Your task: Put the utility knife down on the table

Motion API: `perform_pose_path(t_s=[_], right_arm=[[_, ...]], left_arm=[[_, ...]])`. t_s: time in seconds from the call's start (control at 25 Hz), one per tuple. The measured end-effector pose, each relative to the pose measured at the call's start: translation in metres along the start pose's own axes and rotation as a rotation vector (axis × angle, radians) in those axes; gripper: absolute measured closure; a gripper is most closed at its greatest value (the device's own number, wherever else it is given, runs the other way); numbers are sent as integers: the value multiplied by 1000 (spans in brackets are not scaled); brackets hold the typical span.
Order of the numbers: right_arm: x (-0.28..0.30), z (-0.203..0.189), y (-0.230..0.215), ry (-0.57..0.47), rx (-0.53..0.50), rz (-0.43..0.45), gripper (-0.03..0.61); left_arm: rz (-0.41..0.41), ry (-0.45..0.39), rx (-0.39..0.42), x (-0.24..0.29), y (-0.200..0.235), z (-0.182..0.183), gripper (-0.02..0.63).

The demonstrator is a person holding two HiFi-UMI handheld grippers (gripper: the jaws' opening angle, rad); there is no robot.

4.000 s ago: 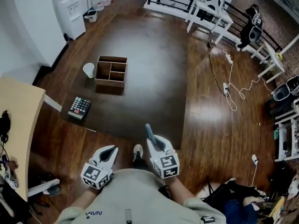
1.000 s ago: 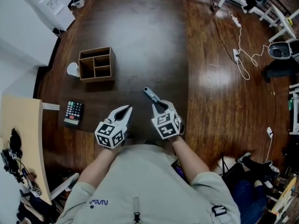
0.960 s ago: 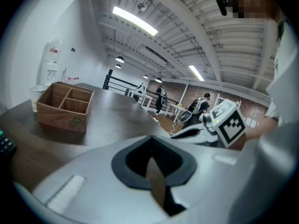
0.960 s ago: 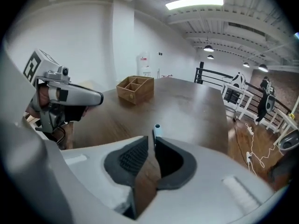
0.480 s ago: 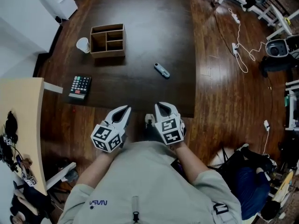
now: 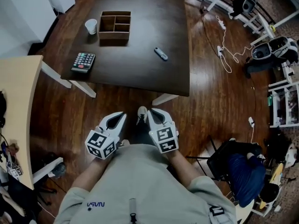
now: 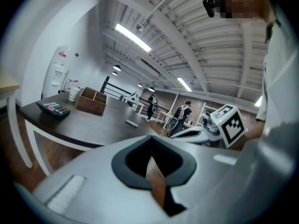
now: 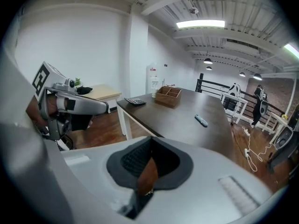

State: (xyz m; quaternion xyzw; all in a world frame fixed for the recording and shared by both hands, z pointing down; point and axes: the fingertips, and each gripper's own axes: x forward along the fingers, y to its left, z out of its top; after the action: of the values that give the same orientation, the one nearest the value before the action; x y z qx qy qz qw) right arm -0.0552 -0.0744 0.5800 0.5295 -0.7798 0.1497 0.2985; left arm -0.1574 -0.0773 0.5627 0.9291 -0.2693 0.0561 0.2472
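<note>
The grey-blue utility knife (image 6: 160, 53) lies flat on the dark table (image 6: 140, 76), right of its middle, with nothing touching it. It also shows far off in the left gripper view as the knife (image 7: 131, 122) and in the right gripper view as the knife (image 8: 201, 121). Both grippers hang close to the person's body over the wooden floor, well short of the table's near edge. My left gripper (image 6: 122, 115) is shut and empty, its tips meeting (image 7: 150, 149). My right gripper (image 6: 150, 112) is shut and empty as well (image 8: 150, 140).
A wooden divided box (image 6: 114, 22), a paper cup (image 6: 91, 25) and a calculator (image 6: 83, 61) sit on the table's far and left parts. A light wooden desk (image 6: 18, 101) stands at the left. Cables (image 6: 224, 55), bags and white frames lie at the right.
The right gripper let go of the knife, which now lies on the table, and its jaws closed empty. Both grippers and the person drew back from the table.
</note>
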Motion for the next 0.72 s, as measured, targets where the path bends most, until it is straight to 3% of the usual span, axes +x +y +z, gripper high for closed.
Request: perform_pose_path(t_s=[0.4, 0.72], right_arm=[[-81, -30, 43, -21, 58, -76, 575], [-169, -80, 20, -54, 197, -253, 575]], left_arm=[[-159, -1, 13, -33, -60, -12, 612], [-402, 115, 83, -2, -150, -48, 612]])
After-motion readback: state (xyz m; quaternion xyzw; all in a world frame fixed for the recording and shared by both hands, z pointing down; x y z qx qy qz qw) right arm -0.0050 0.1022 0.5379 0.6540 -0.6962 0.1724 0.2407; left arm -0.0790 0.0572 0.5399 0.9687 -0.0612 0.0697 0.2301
